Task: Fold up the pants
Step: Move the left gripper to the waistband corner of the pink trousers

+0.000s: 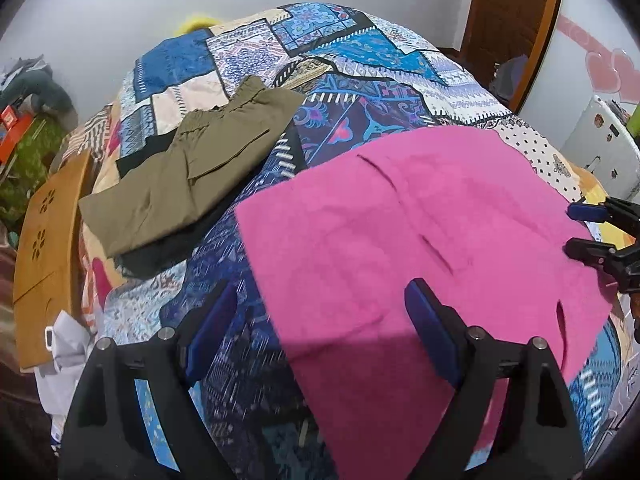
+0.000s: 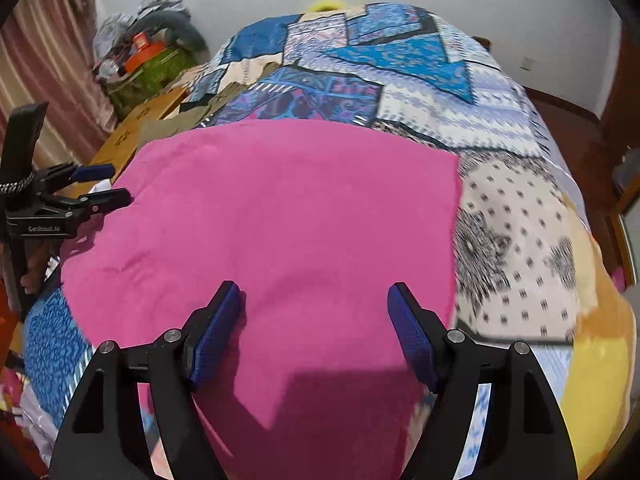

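Pink pants [image 1: 420, 240] lie flat on a patterned bedspread [image 1: 360, 92]; they also fill the middle of the right wrist view [image 2: 280, 220]. My left gripper [image 1: 320, 312] is open and empty, above the pants' near left edge. My right gripper [image 2: 314, 308] is open and empty, over the pants' near part. The right gripper also shows at the right edge of the left wrist view [image 1: 576, 228], and the left gripper at the left edge of the right wrist view [image 2: 116, 184], both open.
Folded olive pants [image 1: 192, 168] lie on a dark garment at the bed's left side. A wooden board [image 1: 48, 248] stands left of the bed. Clutter [image 2: 148, 56] is piled by the wall. A white appliance [image 1: 600, 140] stands at the right.
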### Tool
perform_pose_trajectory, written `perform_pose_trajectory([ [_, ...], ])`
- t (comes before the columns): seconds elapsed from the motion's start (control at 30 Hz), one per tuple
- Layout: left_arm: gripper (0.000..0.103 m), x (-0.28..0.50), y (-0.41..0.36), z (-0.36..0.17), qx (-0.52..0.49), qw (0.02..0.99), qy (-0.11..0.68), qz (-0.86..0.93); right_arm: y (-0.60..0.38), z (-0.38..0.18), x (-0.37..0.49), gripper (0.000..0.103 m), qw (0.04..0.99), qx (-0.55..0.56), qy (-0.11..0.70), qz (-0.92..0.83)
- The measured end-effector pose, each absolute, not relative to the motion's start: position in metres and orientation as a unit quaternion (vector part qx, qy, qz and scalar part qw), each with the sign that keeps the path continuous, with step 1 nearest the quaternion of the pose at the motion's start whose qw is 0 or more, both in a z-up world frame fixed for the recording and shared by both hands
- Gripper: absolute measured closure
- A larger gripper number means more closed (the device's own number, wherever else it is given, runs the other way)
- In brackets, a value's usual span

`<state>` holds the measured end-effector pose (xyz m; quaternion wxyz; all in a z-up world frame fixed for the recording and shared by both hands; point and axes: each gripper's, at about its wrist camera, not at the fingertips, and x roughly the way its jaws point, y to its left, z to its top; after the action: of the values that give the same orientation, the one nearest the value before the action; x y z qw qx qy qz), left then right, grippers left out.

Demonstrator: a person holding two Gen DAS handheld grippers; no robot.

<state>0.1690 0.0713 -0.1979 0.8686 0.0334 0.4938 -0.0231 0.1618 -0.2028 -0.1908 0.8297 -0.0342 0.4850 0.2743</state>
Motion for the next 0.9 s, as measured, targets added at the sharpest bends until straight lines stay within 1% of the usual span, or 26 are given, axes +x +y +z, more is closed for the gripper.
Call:
perform_pose_trajectory([
  [0.27,0.016,0.131,0.083,-0.196,0.018,0.87,0.493,-0.014,-0.231,-0.193,0.14,0.03,0.842,0.017,0.483,0.242],
  [0.4,0.016,0.116,0.084,-0.194,0.038,0.871,0.49,0.01,-0.236,-0.19,0.131,0.03,0.849,0.011,0.476,0.228],
  [0.57,0.017,0.104,0.094,-0.187,0.028,0.871,0.489,0.027,-0.235,-0.182,0.126,0.03,0.855,-0.017,0.472,0.213],
  [0.67,0.017,0.096,0.097,-0.173,-0.004,0.875,0.483,0.017,-0.234,-0.174,0.122,0.03,0.86,-0.023,0.464,0.212],
  [0.8,0.017,0.09,0.099,-0.148,-0.054,0.886,0.46,0.006,-0.227,-0.155,0.115,0.03,0.871,-0.007,0.436,0.228],
  [0.9,0.017,0.091,0.098,-0.141,-0.087,0.887,0.453,-0.004,-0.211,-0.142,0.11,0.03,0.877,-0.008,0.413,0.247],
])
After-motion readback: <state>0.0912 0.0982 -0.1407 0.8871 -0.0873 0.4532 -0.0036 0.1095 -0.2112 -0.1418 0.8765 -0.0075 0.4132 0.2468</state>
